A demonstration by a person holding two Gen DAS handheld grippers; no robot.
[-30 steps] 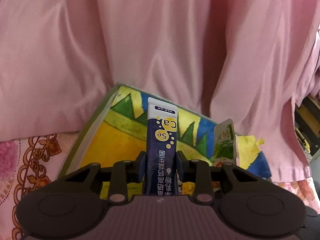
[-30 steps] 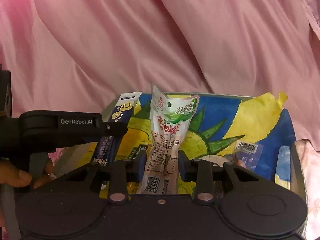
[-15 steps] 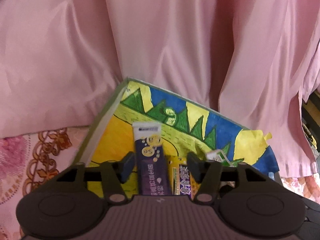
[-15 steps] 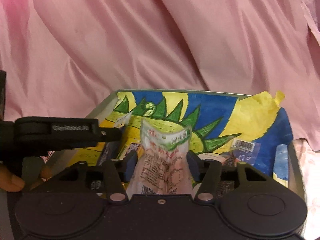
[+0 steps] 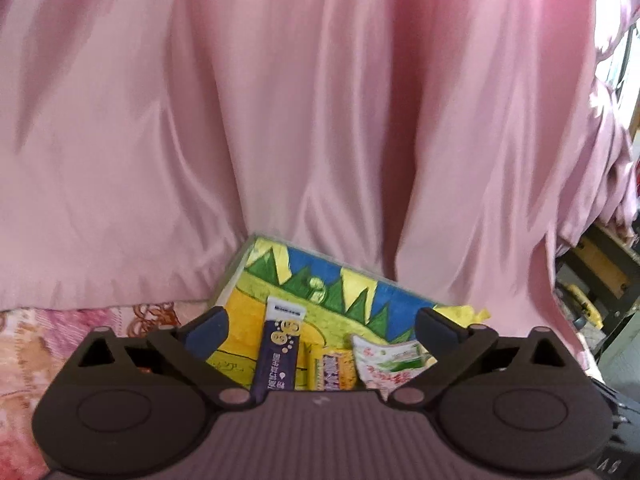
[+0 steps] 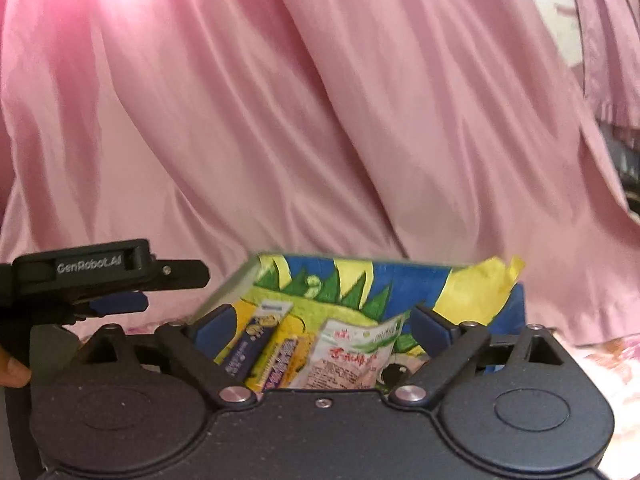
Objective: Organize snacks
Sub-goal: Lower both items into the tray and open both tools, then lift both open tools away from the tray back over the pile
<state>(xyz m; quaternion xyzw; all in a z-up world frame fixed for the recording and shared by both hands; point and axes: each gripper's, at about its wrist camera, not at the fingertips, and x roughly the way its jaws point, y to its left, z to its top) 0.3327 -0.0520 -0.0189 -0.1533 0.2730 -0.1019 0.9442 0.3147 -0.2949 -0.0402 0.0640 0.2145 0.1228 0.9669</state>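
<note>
A box (image 5: 360,284) painted yellow, green and blue lies ahead, also in the right wrist view (image 6: 400,276). Inside lie a dark blue stick sachet (image 5: 278,352) (image 6: 252,344), a yellow and purple bar (image 5: 330,370) (image 6: 282,358) and a white and green snack pouch (image 5: 390,364) (image 6: 352,356). My left gripper (image 5: 322,328) is open and empty above the box. My right gripper (image 6: 316,326) is open and empty above the pouch. The left gripper also shows from the side in the right wrist view (image 6: 120,280).
A pink satin curtain (image 5: 320,120) hangs right behind the box. A pink patterned cloth (image 5: 60,332) covers the surface on the left. Dark shelving (image 5: 600,272) stands at the far right. A fingertip (image 6: 12,372) shows at the left edge.
Both grippers opened wide, dropped the sachet and the pouch into the box, and pulled up and back from it.
</note>
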